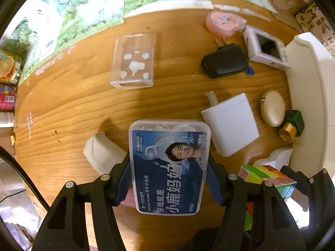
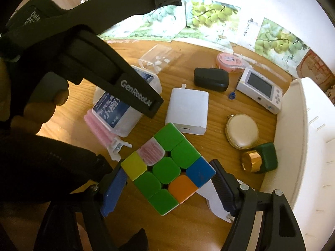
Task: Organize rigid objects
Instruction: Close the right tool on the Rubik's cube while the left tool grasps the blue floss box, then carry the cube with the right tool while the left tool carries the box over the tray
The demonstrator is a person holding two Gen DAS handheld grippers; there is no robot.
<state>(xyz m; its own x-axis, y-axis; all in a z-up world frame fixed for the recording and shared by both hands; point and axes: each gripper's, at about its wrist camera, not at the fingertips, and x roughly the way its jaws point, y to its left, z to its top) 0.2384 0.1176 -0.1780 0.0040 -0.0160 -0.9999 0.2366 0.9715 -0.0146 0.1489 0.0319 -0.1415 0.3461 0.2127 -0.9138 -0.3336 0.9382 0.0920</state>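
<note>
The left gripper (image 1: 168,179) is clamped on the dental floss box (image 1: 169,167), blue pads pressed against both long sides, label facing the camera. In the left wrist view, the clear plastic case (image 1: 134,60) lies toward 11 o'clock of the box on the wooden table (image 1: 62,104), and the white charger (image 1: 230,123) sits just at its 2 o'clock. Farther toward 1 o'clock are the black adapter (image 1: 225,60), the pink round case (image 1: 224,23) and the small white screen device (image 1: 266,48). The cream oval tin (image 1: 273,107) and the green bottle with gold cap (image 1: 293,125) lie near the white tray (image 1: 309,104) at 3 o'clock.

Over on the right wrist view, the right gripper (image 2: 167,188) has its jaws around the colourful puzzle cube (image 2: 167,171); the blue pad meets the cube's left corner, but whether the right pad touches cannot be told. A pink comb-like piece (image 2: 98,129) pokes out beside the floss box at the cube's 10 o'clock.
</note>
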